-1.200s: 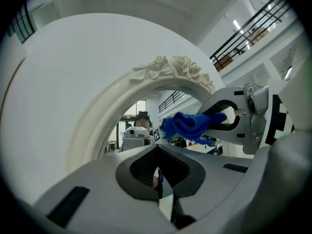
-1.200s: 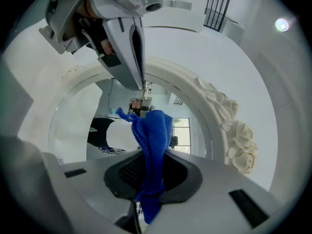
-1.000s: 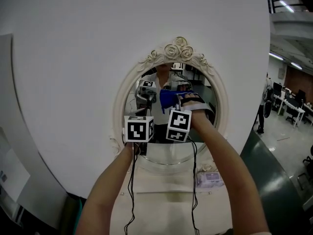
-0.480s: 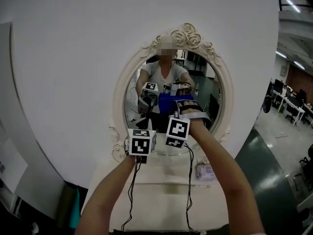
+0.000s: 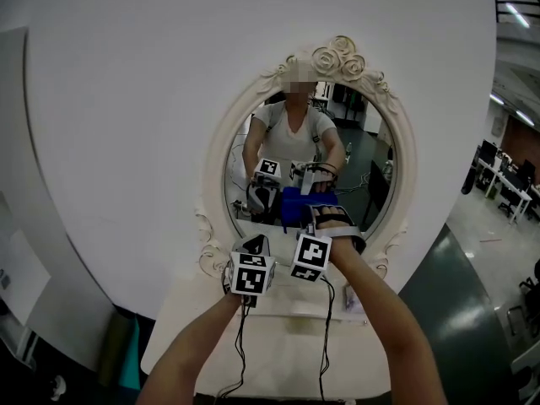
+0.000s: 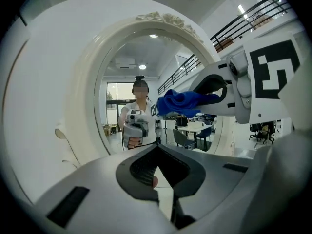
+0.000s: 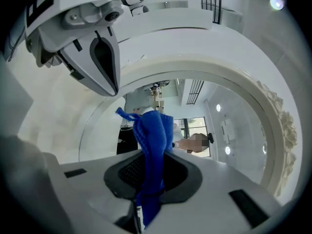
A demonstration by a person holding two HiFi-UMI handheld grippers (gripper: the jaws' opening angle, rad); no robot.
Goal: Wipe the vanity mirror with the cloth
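The oval vanity mirror (image 5: 354, 154) in its ornate white frame hangs on the white wall ahead. My right gripper (image 5: 309, 216) is shut on a blue cloth (image 5: 301, 201), which is pressed to the lower middle of the glass. From the right gripper view, the cloth (image 7: 153, 145) bunches up between the jaws against the mirror (image 7: 229, 130). Just left and below, my left gripper (image 5: 256, 247) hovers near the bottom frame, jaws shut with nothing in them. In the left gripper view, the cloth (image 6: 183, 101) and right gripper (image 6: 219, 94) show at upper right above the left gripper (image 6: 158, 172).
A white vanity tabletop (image 5: 278, 336) lies under the mirror, with a small packet (image 5: 350, 298) at its right. Cables hang from both grippers. An open office floor with desks and chairs (image 5: 506, 184) lies to the right.
The right gripper has drawn the blue cloth down the glass from the upper middle toward the lower part. The left gripper has dropped with it and turned slightly.
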